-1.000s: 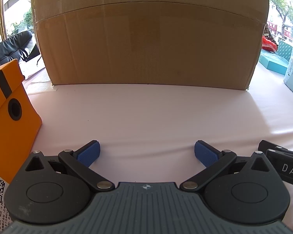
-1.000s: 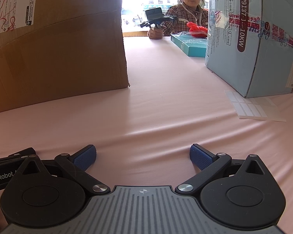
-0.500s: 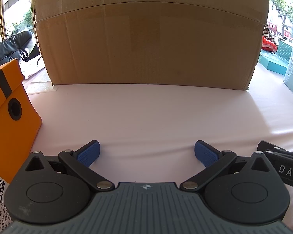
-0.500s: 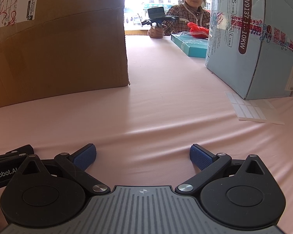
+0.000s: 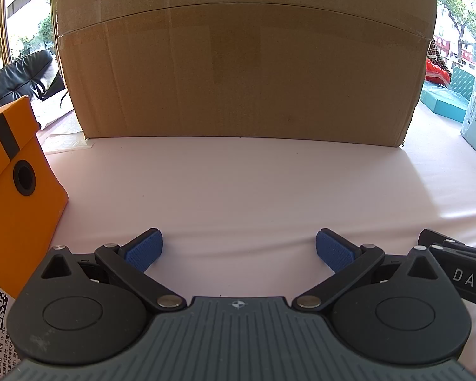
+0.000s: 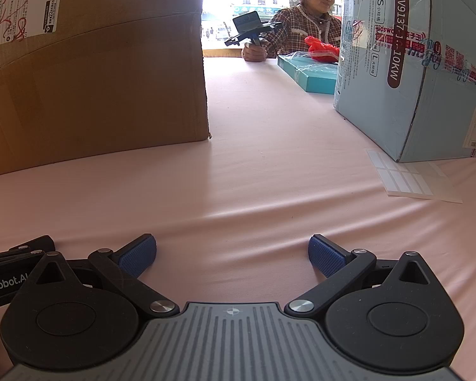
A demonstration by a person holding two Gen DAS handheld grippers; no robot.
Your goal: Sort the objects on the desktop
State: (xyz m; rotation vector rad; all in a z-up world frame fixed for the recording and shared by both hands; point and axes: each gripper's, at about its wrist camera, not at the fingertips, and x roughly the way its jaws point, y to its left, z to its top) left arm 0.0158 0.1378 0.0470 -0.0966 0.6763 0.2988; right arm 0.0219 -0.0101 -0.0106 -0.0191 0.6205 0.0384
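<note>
— Hardly anything has shifted on the left since a second ago; on the right my view has tipped up slightly, so the large brown corrugated cardboard box (image 6: 92,73) and the pale blue printed carton (image 6: 422,73) sit a little lower in frame.

— And your tools?

— My left tool (image 5: 238,249) and my right tool (image 6: 232,255) both stand spread wide with nothing between the ribbed blue pads (image 5: 144,250). They rest low, side by side, over the pink cloth-covered surface (image 5: 254,190); I judge that is a ready pose, before any pick.

— Where is the thing to sort?

— I cannot tell yet which it is. Candidates: a glossy orange box with a black round grommet (image 5: 14,197) just beside my left tool, and a flat white sheet of peel-off labels (image 6: 409,179) lying against the blue carton's foot, ahead of my right tool.

— Materials?

— Stiff board with taped seams on the cartons; the cloth is soft and creased. Far off, a person in a plaid shirt (image 6: 301,31) holds another tool beside a teal flat box (image 6: 307,73).
</note>
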